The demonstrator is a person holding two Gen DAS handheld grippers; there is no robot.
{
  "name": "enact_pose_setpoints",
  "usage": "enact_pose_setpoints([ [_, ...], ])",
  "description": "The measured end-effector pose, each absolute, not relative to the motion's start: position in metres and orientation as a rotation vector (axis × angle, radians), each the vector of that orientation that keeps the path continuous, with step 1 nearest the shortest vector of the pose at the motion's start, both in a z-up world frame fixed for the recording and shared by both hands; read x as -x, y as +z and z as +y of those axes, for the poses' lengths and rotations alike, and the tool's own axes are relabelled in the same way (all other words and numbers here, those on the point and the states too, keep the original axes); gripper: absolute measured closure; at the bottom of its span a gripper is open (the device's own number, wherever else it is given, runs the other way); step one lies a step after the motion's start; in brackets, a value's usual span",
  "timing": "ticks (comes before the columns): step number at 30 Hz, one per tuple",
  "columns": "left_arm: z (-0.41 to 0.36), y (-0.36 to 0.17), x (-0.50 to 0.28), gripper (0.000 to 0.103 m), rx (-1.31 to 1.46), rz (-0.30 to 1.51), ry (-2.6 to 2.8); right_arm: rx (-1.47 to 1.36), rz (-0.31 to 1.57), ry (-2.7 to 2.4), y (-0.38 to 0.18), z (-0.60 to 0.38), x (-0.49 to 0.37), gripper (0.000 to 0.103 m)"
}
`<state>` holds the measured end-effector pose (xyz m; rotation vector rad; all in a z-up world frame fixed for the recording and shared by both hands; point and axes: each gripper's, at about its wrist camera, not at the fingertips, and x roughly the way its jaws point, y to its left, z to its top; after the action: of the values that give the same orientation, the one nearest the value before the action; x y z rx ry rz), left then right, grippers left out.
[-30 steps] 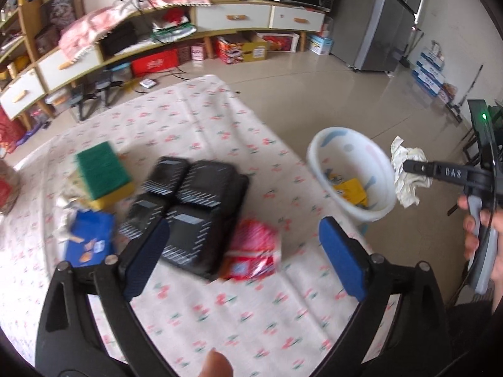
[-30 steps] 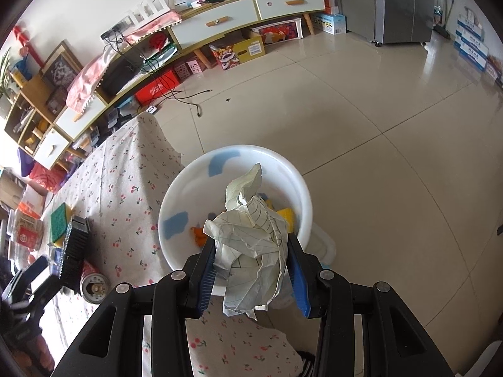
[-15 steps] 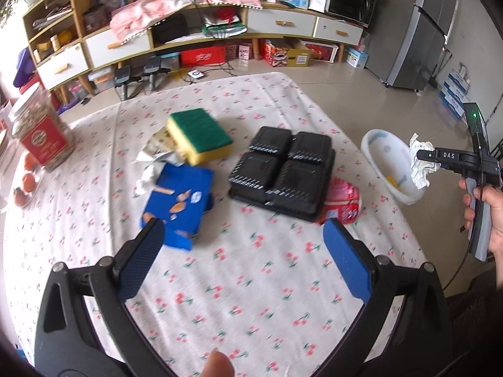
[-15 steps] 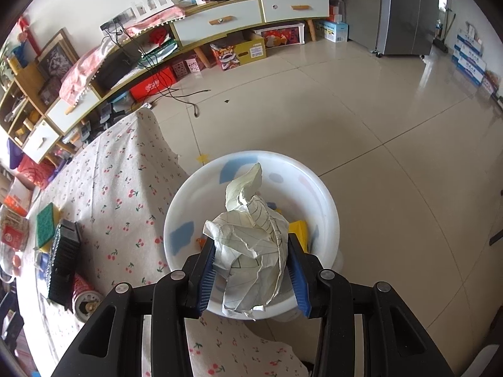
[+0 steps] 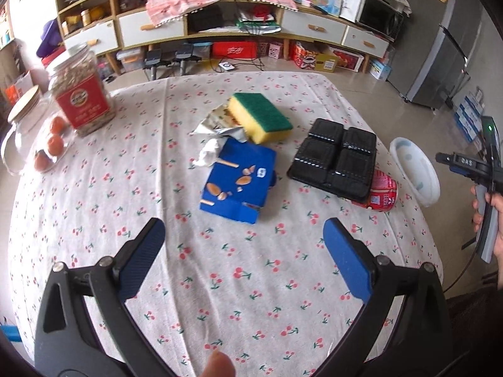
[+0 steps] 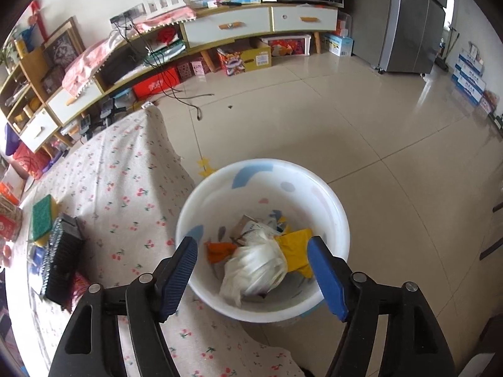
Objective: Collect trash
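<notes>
Crumpled paper (image 6: 254, 267) — inside white bin (image 6: 314, 188)

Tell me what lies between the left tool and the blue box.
Only bare cherry-print tablecloth lies between the left tool and the blue box, seen in the left wrist view.

Your right gripper (image 6: 253, 268): jaws just opened, nothing between them, held above the white bin (image 6: 333, 207). In the bin, below the gap: crumpled white paper (image 6: 254, 267), blurred, among yellow and orange scraps. To your left, the cherry-print surface (image 6: 125, 194) carries a black tray (image 6: 61, 251) and a green-topped sponge (image 6: 42, 215).
</notes>
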<state>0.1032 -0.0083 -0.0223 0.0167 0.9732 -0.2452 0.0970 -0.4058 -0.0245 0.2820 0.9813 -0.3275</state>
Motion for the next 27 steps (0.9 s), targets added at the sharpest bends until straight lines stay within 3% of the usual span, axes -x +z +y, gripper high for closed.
enact_pose_setpoints([
  [16, 0.056, -0.034, -0.093, 0.003, 0.085, 1.019, -0.099, -0.259, 0.921, -0.125, 0.019, -0.323, -0.075, 0.021],
  [27, 0.082, -0.042, -0.092, 0.003, 0.117, 1.044, -0.038, -0.172, 0.962, -0.01, 0.014, -0.254, -0.1, 0.02],
])
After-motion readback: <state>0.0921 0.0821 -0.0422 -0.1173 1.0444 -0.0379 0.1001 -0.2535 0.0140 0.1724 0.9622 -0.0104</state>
